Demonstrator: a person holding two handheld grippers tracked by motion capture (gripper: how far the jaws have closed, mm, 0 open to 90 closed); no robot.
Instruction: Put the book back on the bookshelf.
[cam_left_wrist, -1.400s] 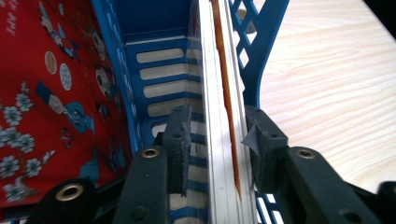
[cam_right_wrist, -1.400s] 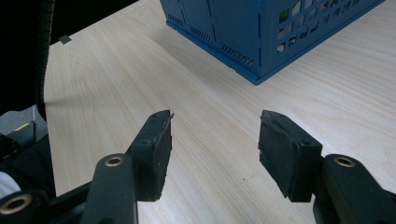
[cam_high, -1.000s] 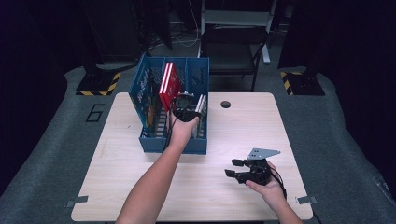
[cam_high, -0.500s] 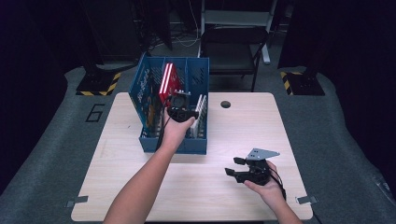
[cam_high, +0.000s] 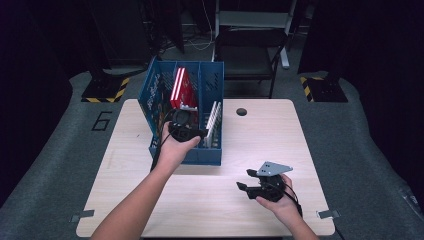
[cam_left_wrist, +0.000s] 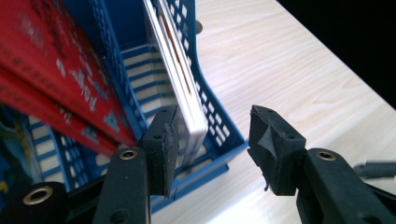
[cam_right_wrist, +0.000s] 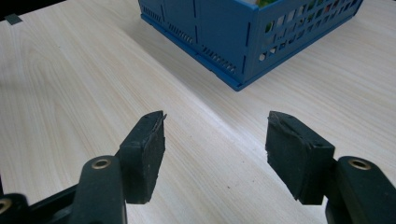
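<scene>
Left gripper (cam_high: 192, 131) over blue rack (cam_high: 210, 156) at desk (cam_high: 300, 130) left-rear, jaws just opening, holding nothing; white books (cam_left_wrist: 180, 79) in right slot, red books (cam_high: 181, 90) beside. Right gripper (cam_high: 246, 179) open, holding nothing, near front-right edge.

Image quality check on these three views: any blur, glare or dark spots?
High view: the table is evenly lit, the surroundings fall to near black, and detail on the left gripper is soft. Left gripper view: the red books close to the lens are blurred, the blue rack sharper. Right gripper view: bright and even, wood grain crisp, no glare; the right gripper casts only a soft shadow.
</scene>
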